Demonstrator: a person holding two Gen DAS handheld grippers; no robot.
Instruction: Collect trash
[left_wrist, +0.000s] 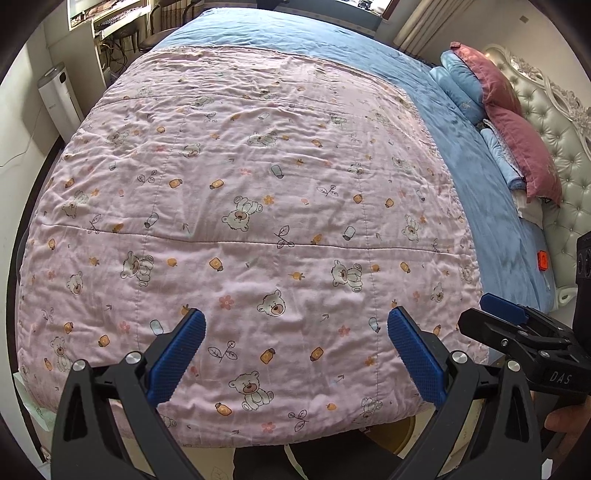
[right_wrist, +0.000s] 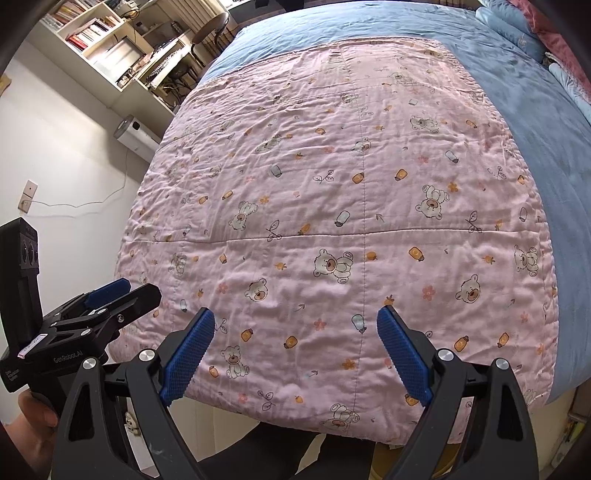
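Bedroom ground is filled by a bed (left_wrist: 498, 236) under a blue sheet, seen from its foot. Nearest, the left gripper (left_wrist: 295, 354) is held above the bed's near edge with its blue fingers (left_wrist: 177, 358) spread wide and nothing between them. The right gripper (right_wrist: 295, 350) is held just beside it, fingers (right_wrist: 190, 354) likewise released and bare; in the left view, however, its fingers appear nearly together. A pink quilt (left_wrist: 240, 206) printed with bears is spread flat below both. Farther right, a small orange object (left_wrist: 543, 260) is seen on the sheet near the tufted headboard (left_wrist: 554, 122); whether it is trash cannot be told. Red and blue pillows (left_wrist: 517, 147) are stacked against the headboard. At the far left, a white appliance (left_wrist: 59, 99) stands by the wall, with shelves (right_wrist: 103, 37) beyond.
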